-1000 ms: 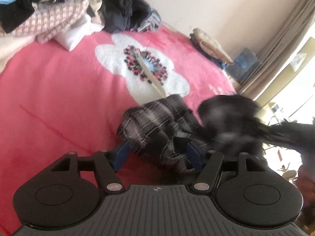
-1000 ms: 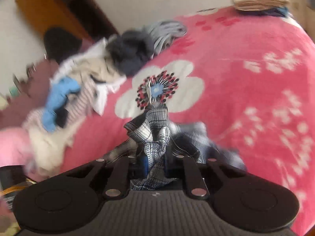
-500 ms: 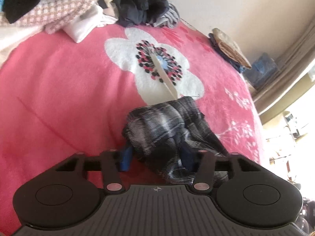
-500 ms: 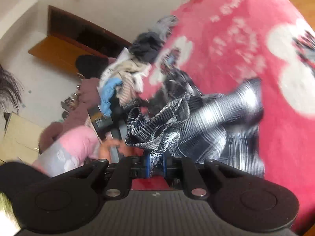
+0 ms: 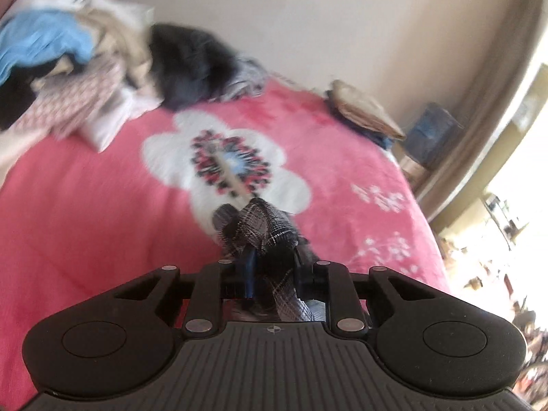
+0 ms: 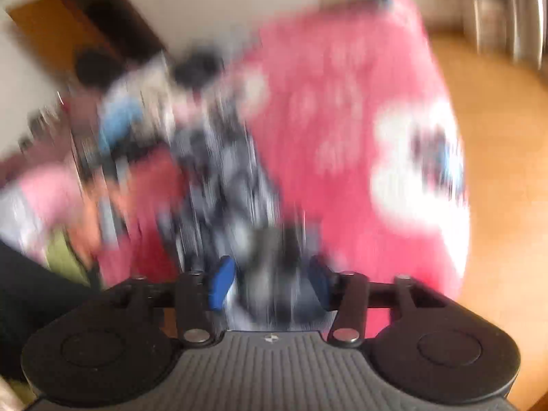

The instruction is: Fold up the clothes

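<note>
Left gripper (image 5: pixel 272 270): jaws closing, pads pinching a bunched fold of plaid garment (image 5: pixel 263 226), lifted just above pink flowered blanket (image 5: pixel 85 205). Right gripper (image 6: pixel 270 281): jaws opening, blue pads (image 6: pixel 221 282) apart, plaid cloth between them but apparently not pressed; view heavily blurred. Advice: keep left pinch firm, regrip a free edge or corner with right, spread flat before folding. Unsorted clothes pile (image 5: pixel 68 68) well behind; folded stack (image 5: pixel 363 113) at far bed edge.
</note>
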Available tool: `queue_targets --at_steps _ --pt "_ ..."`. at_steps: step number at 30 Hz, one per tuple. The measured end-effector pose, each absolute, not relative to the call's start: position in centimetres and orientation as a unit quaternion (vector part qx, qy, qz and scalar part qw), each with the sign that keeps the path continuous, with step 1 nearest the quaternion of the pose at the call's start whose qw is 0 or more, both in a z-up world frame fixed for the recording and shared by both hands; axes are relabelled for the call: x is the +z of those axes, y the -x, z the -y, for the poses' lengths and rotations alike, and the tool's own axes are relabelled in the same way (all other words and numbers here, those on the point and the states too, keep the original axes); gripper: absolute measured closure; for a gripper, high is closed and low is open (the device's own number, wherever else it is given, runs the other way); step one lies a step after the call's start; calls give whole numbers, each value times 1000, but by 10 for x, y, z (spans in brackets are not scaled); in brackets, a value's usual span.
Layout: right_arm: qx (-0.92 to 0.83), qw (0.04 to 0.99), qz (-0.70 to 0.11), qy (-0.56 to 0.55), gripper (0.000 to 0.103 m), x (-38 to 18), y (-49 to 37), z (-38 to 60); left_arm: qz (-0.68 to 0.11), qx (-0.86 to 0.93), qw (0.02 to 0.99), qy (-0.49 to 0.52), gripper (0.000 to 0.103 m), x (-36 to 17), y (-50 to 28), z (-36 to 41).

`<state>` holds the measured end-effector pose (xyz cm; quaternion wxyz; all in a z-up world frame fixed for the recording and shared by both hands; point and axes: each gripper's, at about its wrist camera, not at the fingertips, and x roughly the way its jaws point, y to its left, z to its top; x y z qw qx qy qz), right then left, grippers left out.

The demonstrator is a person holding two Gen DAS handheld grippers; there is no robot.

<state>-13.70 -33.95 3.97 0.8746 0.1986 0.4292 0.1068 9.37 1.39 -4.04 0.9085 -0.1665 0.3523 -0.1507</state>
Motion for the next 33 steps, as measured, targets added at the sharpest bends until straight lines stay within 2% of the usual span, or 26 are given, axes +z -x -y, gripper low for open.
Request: queue_targets --at_steps 2,7,13,17,22,28,31,32,33 --pt "112 890 -397 -193 32 50 114 340 -347 -164 911 150 74 -44 -86 -3" --pt "157 891 -371 -209 31 35 24 303 -348 -183 913 105 69 -57 -75 14" --pt "187 867 -413 -205 31 -14 -97 255 -357 -179 912 95 69 -68 -76 3" --pt "165 847 -456 -220 31 -62 -144 244 -370 -164 907 112 69 -76 -81 -13" --pt "180 831 -475 -228 44 -100 -162 236 -384 -144 903 128 69 -82 -92 -30" --pt "193 856 -444 -181 44 -91 -140 225 -427 -106 889 125 69 -94 -109 -39" --pt "190 850 -463 -164 44 -103 -142 221 -434 -100 886 129 68 -97 -112 -42" --pt "190 847 -469 -163 49 -107 -142 220 -433 -99 887 128 68 -95 -111 -41" --pt "190 846 -471 -162 69 -109 -142 219 -432 -98 888 127 68 -94 -109 -42"
